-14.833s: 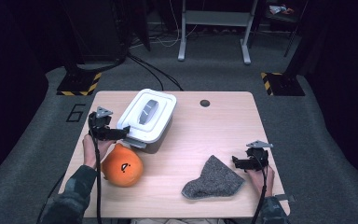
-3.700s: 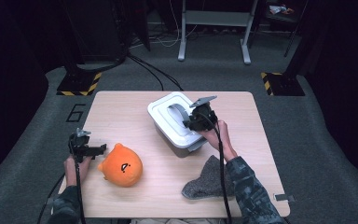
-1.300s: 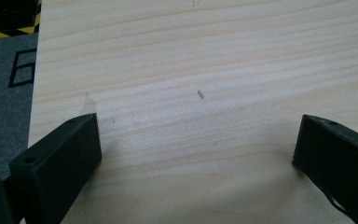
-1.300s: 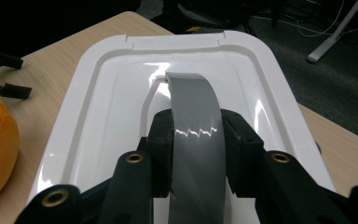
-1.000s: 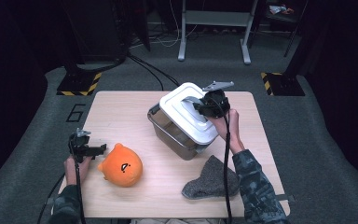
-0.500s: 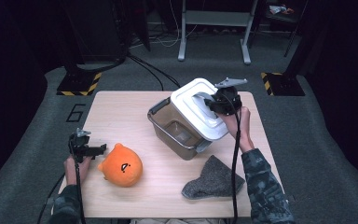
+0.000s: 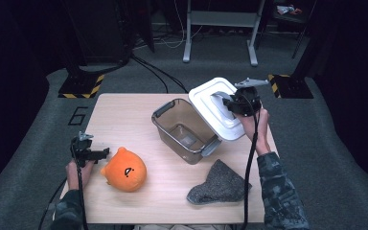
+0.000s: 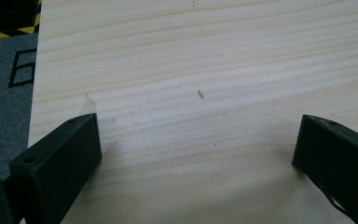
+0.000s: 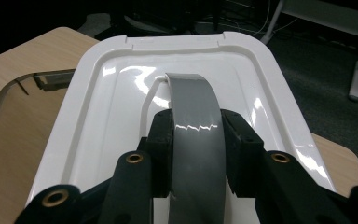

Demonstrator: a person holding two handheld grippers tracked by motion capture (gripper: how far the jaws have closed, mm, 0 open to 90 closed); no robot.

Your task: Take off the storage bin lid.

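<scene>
The flat white plastic lid [image 7: 219, 109] with a grey arched handle [image 9: 197, 140] hangs in the air, tilted, just past the far right corner of the clear brown plastic box [image 7: 184, 129]. The right gripper [image 7: 235, 101] is right on top of the lid, and the lid's near edge sits over the box's rim. The box stands open in the middle of the light wooden table [image 7: 124, 112].

An orange round plush toy [image 7: 125, 169] lies near the box, on its near left side. A grey knitted cloth [image 7: 219, 184] lies near the box, on its near right side. Grey carpet is around the table, with black and yellow striped plates and a grey metal stand on the floor behind the box.

The right gripper's jaws press on both sides of the grey handle and hold the lid up. The left gripper [image 7: 95, 153] rests low over the table, well apart from the box and just left of the plush toy. Its jaws stand wide with only bare wood between them.
</scene>
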